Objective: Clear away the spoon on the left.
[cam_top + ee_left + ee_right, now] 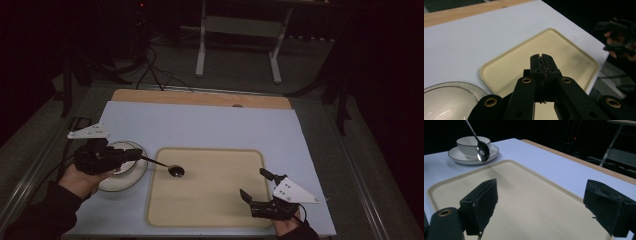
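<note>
Spoon (170, 168) clamped in my left hand-held gripper (134, 155), over tray (210, 220); right hand-held gripper (254, 186) wide open, empty. Next: lower spoon flat onto tray, release.

You've got a shiny silver spoon (482, 150) against a white bowl (469, 144) and white saucer (471, 157), both edged with a thin dark line. Tray (225, 210) is plain pale beige on a light blue-white mat (200, 125), bare wood strip (200, 98) at the far edge. Both your grippers, left (136, 155) and right (255, 185), are black with brass-coloured rivets and a light grey plate.
</note>
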`<state>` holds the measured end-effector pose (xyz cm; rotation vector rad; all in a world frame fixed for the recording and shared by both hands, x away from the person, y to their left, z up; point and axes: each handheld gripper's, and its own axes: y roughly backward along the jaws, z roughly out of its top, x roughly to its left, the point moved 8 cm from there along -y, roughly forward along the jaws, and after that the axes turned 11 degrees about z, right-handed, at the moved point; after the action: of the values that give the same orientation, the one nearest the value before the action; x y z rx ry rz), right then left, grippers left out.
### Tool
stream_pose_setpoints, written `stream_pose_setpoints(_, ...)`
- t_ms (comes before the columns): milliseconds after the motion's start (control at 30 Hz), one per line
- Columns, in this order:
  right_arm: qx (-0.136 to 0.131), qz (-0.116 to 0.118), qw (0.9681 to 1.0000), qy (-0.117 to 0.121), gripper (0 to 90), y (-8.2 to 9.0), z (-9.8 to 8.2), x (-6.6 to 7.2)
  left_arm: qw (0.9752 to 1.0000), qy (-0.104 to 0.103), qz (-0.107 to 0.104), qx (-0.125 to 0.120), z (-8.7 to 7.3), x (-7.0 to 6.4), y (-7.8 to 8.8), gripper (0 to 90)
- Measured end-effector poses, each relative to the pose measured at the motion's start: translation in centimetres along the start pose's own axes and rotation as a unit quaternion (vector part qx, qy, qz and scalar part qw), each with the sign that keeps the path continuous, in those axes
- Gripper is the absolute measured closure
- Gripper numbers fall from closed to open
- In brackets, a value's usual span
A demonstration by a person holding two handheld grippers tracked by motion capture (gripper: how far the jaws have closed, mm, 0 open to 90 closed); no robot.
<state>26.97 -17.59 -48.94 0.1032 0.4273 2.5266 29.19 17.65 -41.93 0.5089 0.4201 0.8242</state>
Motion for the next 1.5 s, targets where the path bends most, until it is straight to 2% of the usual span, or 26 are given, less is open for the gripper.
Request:
stream_pose_setpoints(267,-0.001,0.001,1.0000,-0.002,12.4,0.0,0.0,0.0,0.9988,-0.030,-0.029,0.027,-0.3,-1.4,-1.9,89.3)
stream_pose_setpoints(300,0.000,0.002,1.0000,-0.002,12.4,0.0,0.0,0.0,0.9977,-0.039,-0.040,0.040,-0.6,-1.9,-2.5,89.3)
stream_pose_setpoints(367,-0.001,0.003,1.0000,-0.004,12.4,0.0,0.0,-0.1,0.9966,-0.046,-0.047,0.048,-0.7,-2.3,-2.9,89.2)
stream_pose_setpoints(467,-0.001,0.003,1.0000,-0.004,12.4,0.0,0.0,-0.1,0.9963,-0.047,-0.051,0.051,-0.7,-2.4,-3.2,89.2)
stream_pose_setpoints(667,-0.002,0.004,1.0000,-0.004,12.4,0.0,0.0,-0.1,0.9924,-0.056,-0.068,0.086,-1.3,-3.1,-4.5,89.1)
stream_pose_setpoints(867,0.000,0.005,1.0000,-0.003,12.4,0.0,0.0,-0.1,0.9902,-0.056,-0.079,0.100,-1.7,-3.5,-5.4,89.0)
stream_pose_setpoints(1233,0.001,0.007,1.0000,-0.005,12.5,-0.1,-0.1,-0.1,0.9820,-0.079,-0.097,0.142,-2.5,-4.6,-7.2,89.0)
stream_pose_setpoints(1400,0.001,0.007,1.0000,-0.004,12.5,-0.1,-0.1,-0.1,0.9804,-0.078,-0.104,0.148,-2.5,-4.9,-8.2,88.8)
stream_pose_setpoints(1500,0.001,0.008,1.0000,-0.004,12.5,0.0,-0.1,0.0,0.9807,-0.076,-0.102,0.149,-2.2,-5.0,-8.7,88.5)
